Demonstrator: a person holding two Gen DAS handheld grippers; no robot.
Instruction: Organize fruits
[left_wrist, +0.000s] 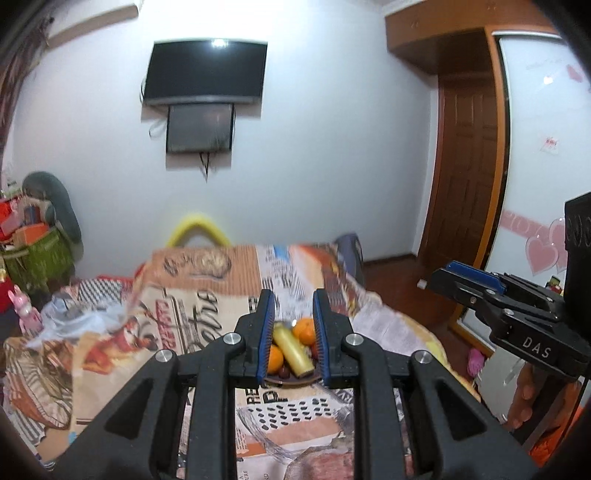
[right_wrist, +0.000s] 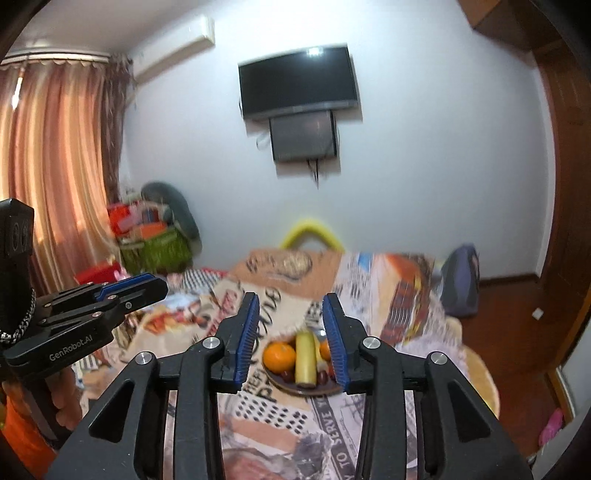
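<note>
A dark plate of fruit sits on the table's printed cloth. It holds a yellow banana, oranges and small dark red fruits. My right gripper is open and empty, above and short of the plate. My left gripper is open and empty, also short of the plate; the banana and oranges show between its pads. Each gripper shows at the edge of the other's view, the right one and the left one.
A yellow chair back stands behind the table. A dark bag sits at the right on the wooden floor. Boxes and a green basket are piled at the left by the curtain. A TV hangs on the far wall.
</note>
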